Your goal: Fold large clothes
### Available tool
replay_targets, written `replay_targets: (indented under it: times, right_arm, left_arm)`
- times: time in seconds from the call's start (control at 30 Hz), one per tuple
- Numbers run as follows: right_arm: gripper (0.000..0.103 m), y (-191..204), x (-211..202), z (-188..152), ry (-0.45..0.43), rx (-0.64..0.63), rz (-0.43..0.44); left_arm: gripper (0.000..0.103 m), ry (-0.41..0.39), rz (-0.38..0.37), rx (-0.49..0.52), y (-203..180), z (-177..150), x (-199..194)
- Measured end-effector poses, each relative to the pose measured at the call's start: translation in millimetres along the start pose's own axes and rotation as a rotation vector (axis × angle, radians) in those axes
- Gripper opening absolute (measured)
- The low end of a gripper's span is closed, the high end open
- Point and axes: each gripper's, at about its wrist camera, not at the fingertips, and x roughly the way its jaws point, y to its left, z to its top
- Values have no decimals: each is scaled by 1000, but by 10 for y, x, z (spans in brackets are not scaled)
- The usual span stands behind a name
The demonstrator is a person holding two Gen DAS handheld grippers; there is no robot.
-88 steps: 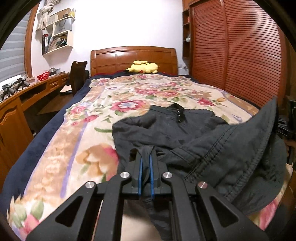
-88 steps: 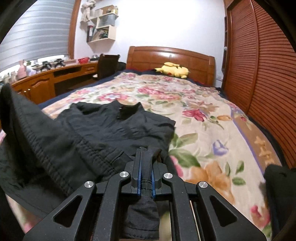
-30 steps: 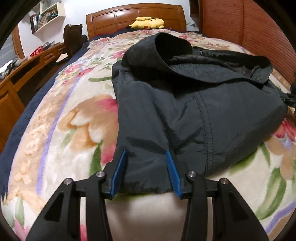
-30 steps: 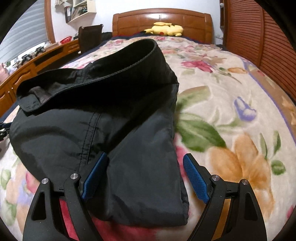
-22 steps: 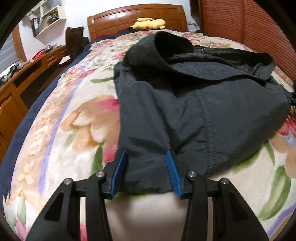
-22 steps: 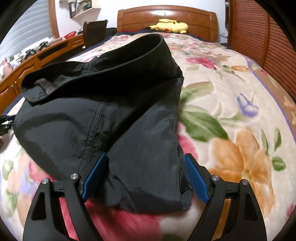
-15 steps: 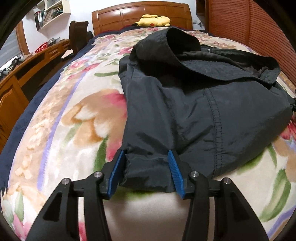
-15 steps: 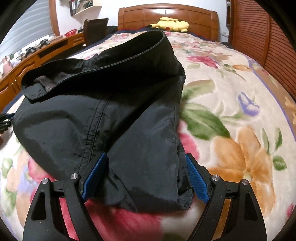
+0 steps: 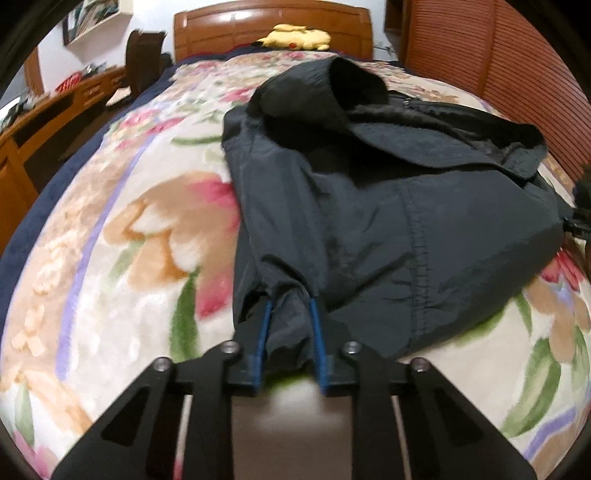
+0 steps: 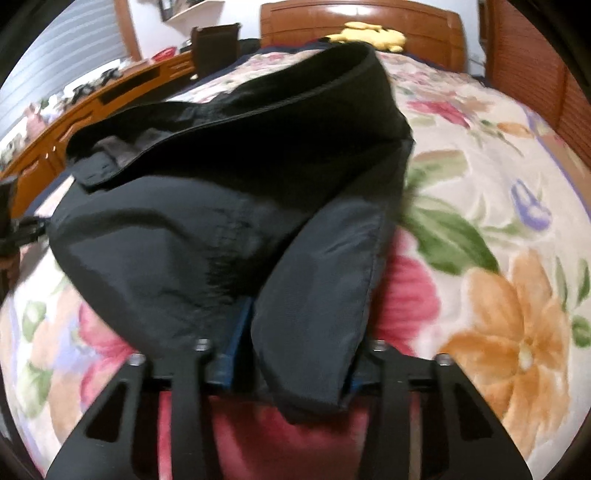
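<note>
A dark jacket (image 9: 369, 221) lies folded on the floral blanket (image 9: 129, 258), its collar end humped up towards the headboard. My left gripper (image 9: 290, 306) is at the near left corner of the fold; its jaws are closing and the blue pads pinch a bunch of the cloth. In the right wrist view the same jacket (image 10: 184, 240) fills the middle. My right gripper (image 10: 299, 332) is closing on the near right corner, where the fabric bulges up between the pads and hides the right one.
The bed's blanket (image 10: 498, 258) spreads wide around the jacket. A yellow plush toy (image 9: 295, 37) rests by the wooden headboard (image 9: 229, 26). A wooden desk (image 9: 44, 122) and chair (image 9: 144, 55) run along the left; slatted wardrobe doors (image 9: 498, 55) stand on the right.
Both pairs of jaws have narrowed from wide open around the jacket's near edge to pinching it; the cloth now bunches and bulges between the pads. The hands have hardly moved.
</note>
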Motion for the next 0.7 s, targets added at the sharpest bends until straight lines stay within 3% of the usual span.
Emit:
replay_targets:
  times: [0.07,0.2,0.4,0.5,0.7]
  right_arm:
    - [19,74,-39,16,-13,-15,-22]
    - [14,181,-229,62,-48,-9,-77]
    - [9,356,-724,80,-116,-62,-148]
    - [9,421,-917,-27,-107,-90,-166]
    - [9,609,-1295,-560,-87,-139,-174]
  left_arm:
    - [10,-21,28,23,-38,28,-115]
    - [7,-91,37,14,-97,61,-454]
    - [5,-106,44,39,-234,-50,-785]
    - [5,-139,29,54,-337,-230,-1038]
    - [5,-176,-12,77,-471,-773,-1504]
